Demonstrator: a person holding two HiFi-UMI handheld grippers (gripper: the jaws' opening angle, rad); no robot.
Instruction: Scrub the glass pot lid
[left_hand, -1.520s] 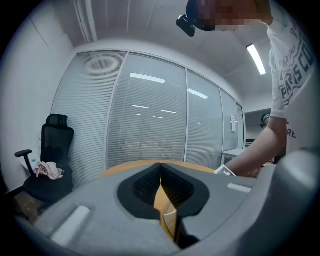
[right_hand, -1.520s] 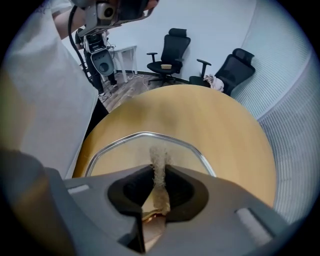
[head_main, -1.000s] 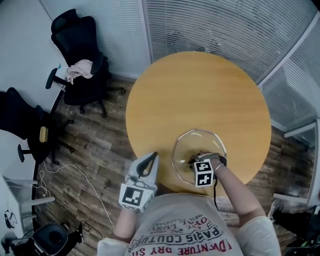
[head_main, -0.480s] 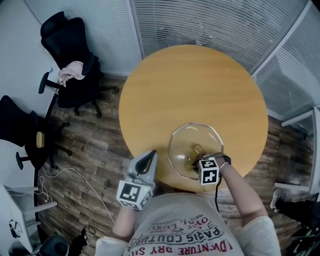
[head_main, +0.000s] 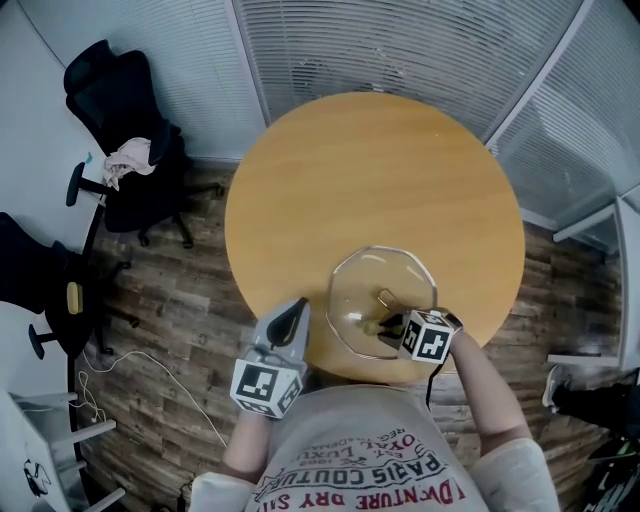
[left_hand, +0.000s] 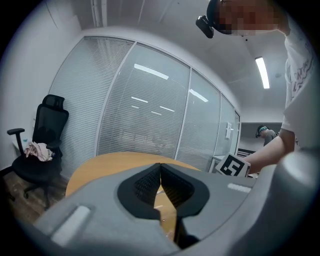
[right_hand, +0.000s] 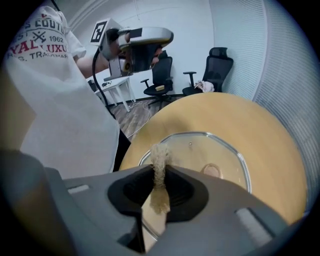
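lid (head_main: 380, 300) position: flat on the round table (head_main: 370, 170), at the edge nearest the person. the outline is eight-sided and about as wide as it is long, so it has no marked long axis. a small handle (right_hand: 212, 170) sits near its centre. the near rim of the lid lies just inside the table edge, and the wide part of the tabletop lies beyond the lid.

right gripper (head_main: 385, 326): over the near right part of the lid, pointing inward across it. its jaws are clamped on a tan fibrous scrubber (right_hand: 160, 160), whose tuft sticks out past the tips above the glass.

left gripper (head_main: 296, 306): left of the lid, at the table edge and apart from the glass. its jaws are pressed together with nothing between them.

surroundings: two black office chairs (head_main: 120, 130) stand well left of the table, one with a cloth (head_main: 125, 158) on its seat. blinds (head_main: 400, 50) stand beyond the far edge of the table.
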